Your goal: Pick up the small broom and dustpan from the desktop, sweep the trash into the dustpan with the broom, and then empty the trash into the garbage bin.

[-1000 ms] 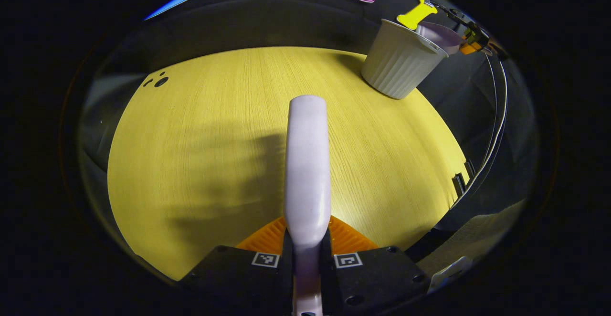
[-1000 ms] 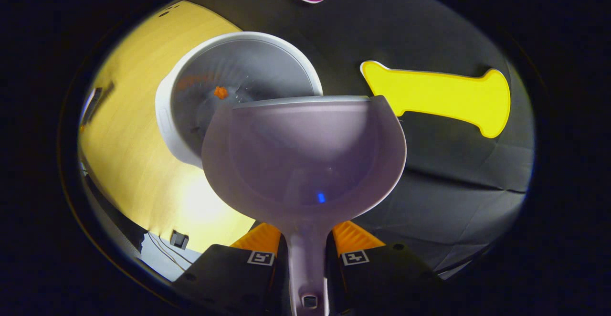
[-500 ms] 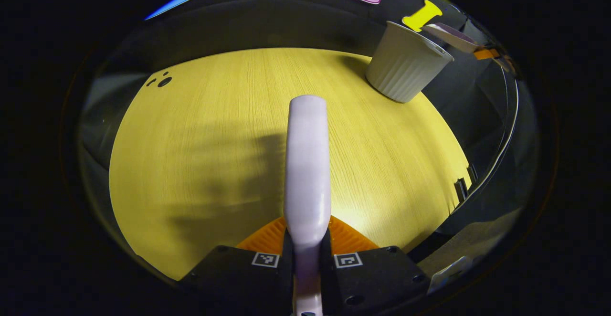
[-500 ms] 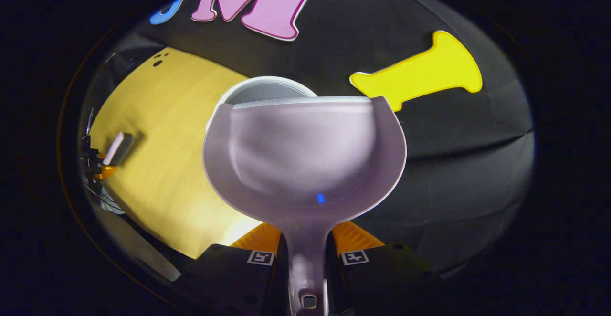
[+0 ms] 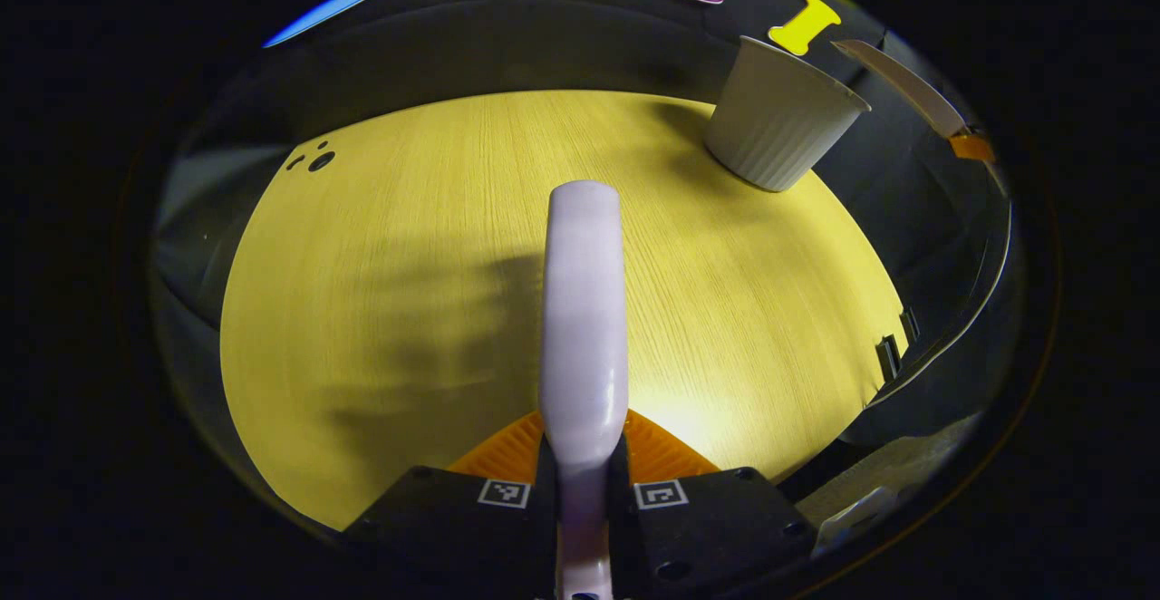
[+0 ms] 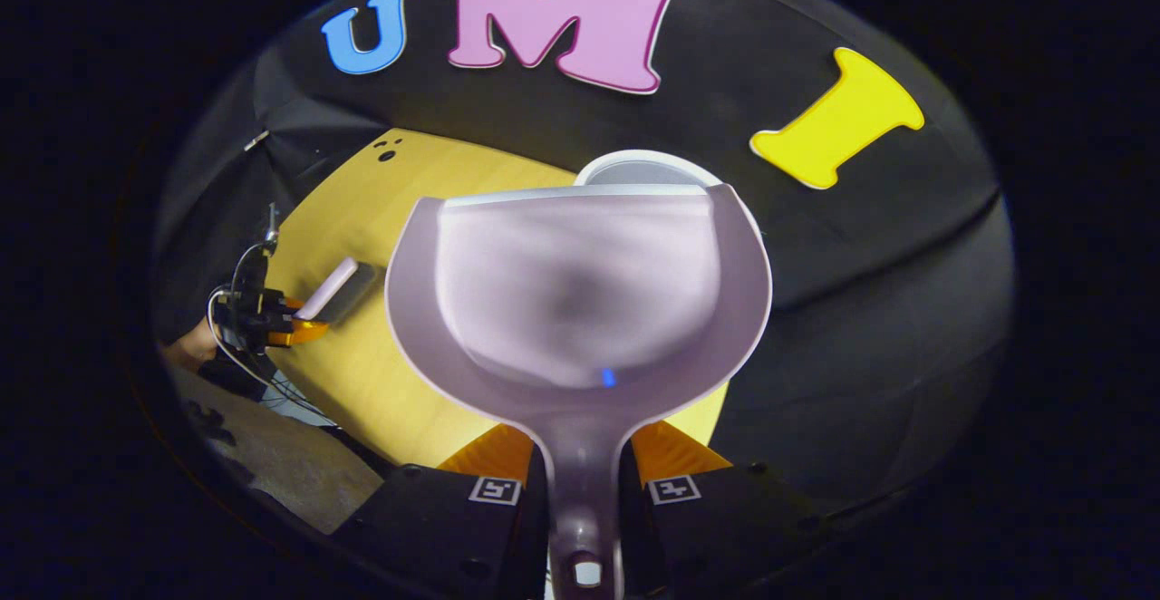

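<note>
Right gripper: clamped on dustpan handle; pan hides most of garbage bin. Left gripper: clamped on broom; bristles unseen.

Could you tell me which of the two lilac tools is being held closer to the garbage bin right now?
The dustpan, clamped by its handle in the right gripper, sits just before the bin. The broom, in the left gripper, is held farther back over the desktop.
</note>
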`<state>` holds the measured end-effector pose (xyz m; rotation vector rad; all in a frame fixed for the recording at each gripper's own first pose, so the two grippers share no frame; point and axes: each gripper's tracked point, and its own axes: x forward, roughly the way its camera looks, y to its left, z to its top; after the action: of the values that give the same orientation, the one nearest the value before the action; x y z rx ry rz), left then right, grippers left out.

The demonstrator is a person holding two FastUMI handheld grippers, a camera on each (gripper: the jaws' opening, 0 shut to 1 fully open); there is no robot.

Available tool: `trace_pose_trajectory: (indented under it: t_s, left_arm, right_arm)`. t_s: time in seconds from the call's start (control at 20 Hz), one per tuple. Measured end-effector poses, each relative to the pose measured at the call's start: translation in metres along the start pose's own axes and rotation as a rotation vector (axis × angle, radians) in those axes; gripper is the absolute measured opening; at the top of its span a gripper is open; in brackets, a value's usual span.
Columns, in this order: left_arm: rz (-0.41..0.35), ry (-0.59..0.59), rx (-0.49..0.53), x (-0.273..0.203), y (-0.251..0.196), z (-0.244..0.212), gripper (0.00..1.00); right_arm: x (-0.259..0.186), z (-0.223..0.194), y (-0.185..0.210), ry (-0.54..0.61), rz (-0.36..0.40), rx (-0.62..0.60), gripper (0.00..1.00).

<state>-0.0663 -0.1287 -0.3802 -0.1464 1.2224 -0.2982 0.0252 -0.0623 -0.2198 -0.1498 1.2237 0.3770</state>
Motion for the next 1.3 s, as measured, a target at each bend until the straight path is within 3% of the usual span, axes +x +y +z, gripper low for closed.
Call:
trace_pose_trajectory:
  t_s: [0.3,0.4,0.6,0.65,0.9,0.95,1.0,1.05,1.3]
  left_arm:
    - [0.021,0.006,0.016,-0.001,0.005,-0.001,0.27]
    - [0.034,0.014,0.029,-0.002,0.007,-0.002,0.27]
    - [0.053,0.019,0.044,0.001,0.009,-0.005,0.29]
    - [0.056,0.021,0.044,0.002,0.008,-0.006,0.27]
    - [0.082,0.021,0.080,0.006,0.011,-0.009,0.27]
    - [0.087,0.024,0.089,0.007,0.011,-0.011,0.29]
    - [0.089,0.028,0.094,0.010,0.011,-0.013,0.28]
    - [0.088,0.029,0.094,0.012,0.010,-0.013,0.28]
    - [0.096,0.049,0.093,0.030,0.017,-0.016,0.28]
  right_arm:
    - [0.039,-0.057,0.061,0.056,0.073,0.021,0.32]
    - [0.053,-0.073,0.082,0.086,0.102,0.055,0.40]
    - [0.080,-0.095,0.116,0.099,0.145,0.106,0.36]
    - [0.089,-0.101,0.124,0.110,0.144,0.115,0.32]
    - [0.132,-0.132,0.160,0.150,0.145,0.125,0.36]
    - [0.140,-0.136,0.163,0.158,0.135,0.129,0.32]
    - [0.147,-0.139,0.162,0.163,0.125,0.135,0.40]
    - [0.153,-0.142,0.163,0.165,0.114,0.146,0.36]
    - [0.179,-0.157,0.164,0.172,0.092,0.189,0.36]
